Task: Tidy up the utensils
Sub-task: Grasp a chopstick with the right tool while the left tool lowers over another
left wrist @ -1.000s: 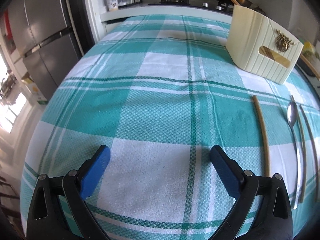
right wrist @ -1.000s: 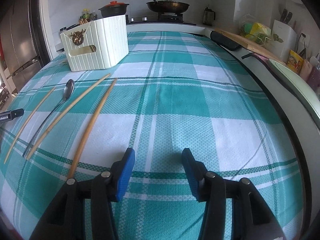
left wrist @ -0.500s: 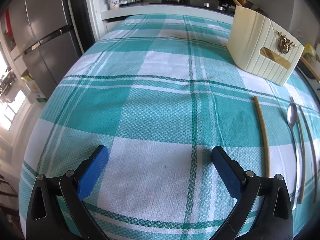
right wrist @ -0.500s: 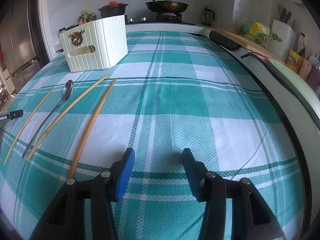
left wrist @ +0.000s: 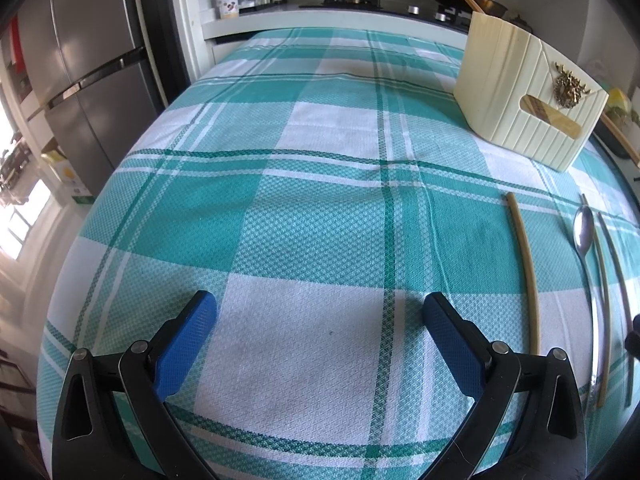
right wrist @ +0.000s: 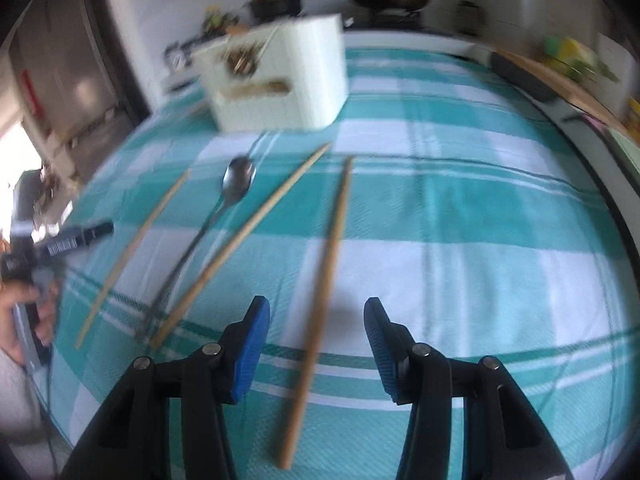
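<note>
A teal plaid cloth [left wrist: 320, 220] covered the table. A cream holder [right wrist: 280, 76] stood at its far side. Before it lay three chopsticks and a spoon [right wrist: 208, 224]. The right gripper [right wrist: 316, 340], released, straddled the rightmost chopstick [right wrist: 324, 280] without touching it. The left gripper [left wrist: 320, 320], likewise spread wide, held nothing; the leftmost chopstick [left wrist: 524, 268] lay to its right.

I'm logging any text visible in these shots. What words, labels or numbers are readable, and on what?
None can be read.
White-lidded spice jar on the back counter: label print too small.
Black handheld device at the right view's left edge: white lettering blurred.
Cream ribbed utensil box: brass ornament only, no text.
</note>
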`<action>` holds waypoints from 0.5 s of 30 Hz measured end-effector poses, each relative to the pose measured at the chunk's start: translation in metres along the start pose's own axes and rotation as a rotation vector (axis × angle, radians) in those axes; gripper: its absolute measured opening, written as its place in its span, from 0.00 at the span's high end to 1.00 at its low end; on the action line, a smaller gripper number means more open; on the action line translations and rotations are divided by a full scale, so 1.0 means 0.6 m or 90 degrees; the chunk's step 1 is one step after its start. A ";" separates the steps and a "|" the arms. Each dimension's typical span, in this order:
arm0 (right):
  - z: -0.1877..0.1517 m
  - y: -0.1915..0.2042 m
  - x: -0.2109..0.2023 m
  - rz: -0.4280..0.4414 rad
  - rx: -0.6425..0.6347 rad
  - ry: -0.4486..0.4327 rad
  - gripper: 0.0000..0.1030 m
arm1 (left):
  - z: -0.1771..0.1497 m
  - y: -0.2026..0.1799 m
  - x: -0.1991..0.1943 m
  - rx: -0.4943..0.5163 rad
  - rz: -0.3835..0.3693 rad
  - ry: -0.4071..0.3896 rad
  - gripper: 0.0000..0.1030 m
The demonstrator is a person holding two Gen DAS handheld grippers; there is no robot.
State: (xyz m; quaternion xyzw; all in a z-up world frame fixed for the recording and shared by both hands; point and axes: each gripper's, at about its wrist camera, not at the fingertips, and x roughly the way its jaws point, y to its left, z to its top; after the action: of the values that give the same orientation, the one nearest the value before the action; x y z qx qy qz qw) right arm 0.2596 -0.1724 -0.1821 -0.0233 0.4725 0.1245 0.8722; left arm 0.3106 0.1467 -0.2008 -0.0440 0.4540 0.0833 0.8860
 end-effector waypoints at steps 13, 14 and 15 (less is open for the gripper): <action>-0.004 -0.064 -0.006 -0.095 0.008 -0.028 0.92 | 0.002 0.006 -0.006 -0.016 -0.021 0.010 0.01; -0.003 -0.068 -0.006 -0.096 0.010 -0.032 0.92 | 0.001 0.008 -0.011 -0.027 -0.037 0.014 0.01; -0.007 -0.073 -0.008 -0.096 0.013 -0.040 0.92 | 0.000 0.008 -0.020 -0.042 -0.066 0.018 0.01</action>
State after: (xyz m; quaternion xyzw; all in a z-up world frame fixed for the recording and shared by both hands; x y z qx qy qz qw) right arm 0.2643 -0.2164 -0.1841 -0.0460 0.4428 0.0542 0.8938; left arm 0.3031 0.1502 -0.1911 -0.0982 0.4607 0.0515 0.8806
